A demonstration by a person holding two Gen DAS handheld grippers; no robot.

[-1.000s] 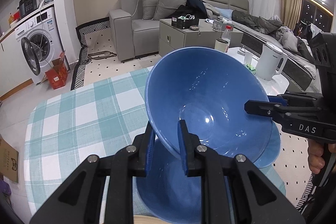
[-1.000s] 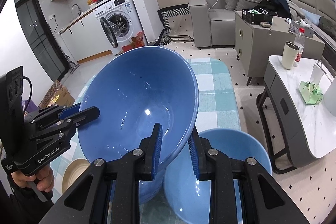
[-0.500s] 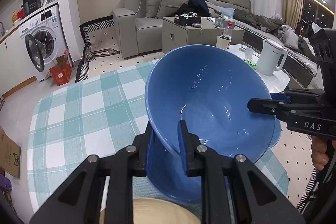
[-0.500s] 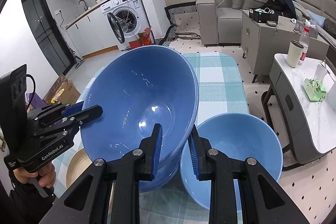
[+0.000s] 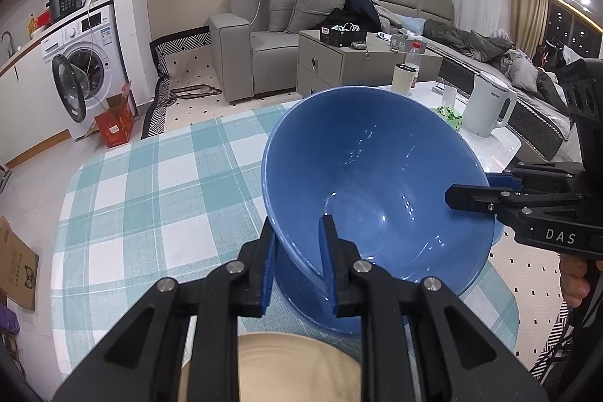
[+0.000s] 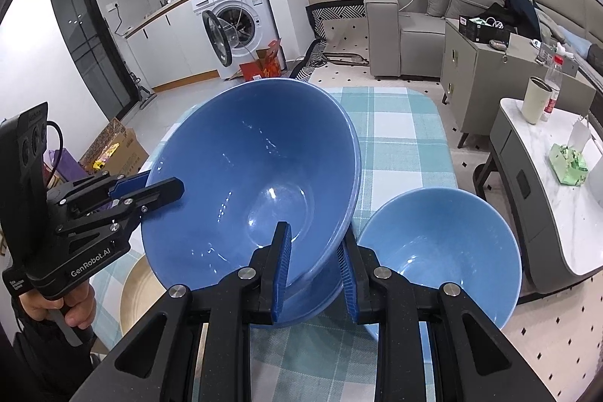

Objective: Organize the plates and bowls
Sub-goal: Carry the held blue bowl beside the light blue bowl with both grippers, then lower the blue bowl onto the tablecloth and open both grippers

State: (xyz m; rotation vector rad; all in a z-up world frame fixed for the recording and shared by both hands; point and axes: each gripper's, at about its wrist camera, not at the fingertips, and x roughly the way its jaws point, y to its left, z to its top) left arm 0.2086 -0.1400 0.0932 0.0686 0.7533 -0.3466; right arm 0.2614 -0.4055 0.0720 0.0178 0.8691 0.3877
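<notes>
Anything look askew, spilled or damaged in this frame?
Only the big blue bowl is askew: it is tilted steeply, pinched at opposite rims by the left gripper and right gripper, above the checked tablecloth. The smaller blue bowl sits upright. No spill or damage shows.

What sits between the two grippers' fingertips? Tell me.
The big dark blue bowl: the left gripper and the right gripper each pinch its rim at opposite sides. Both wrist views show it.

Large dark-blue bowl (image 6: 245, 176) tilted above the table; lighter blue bowl (image 6: 444, 251) upright just beside it.
</notes>
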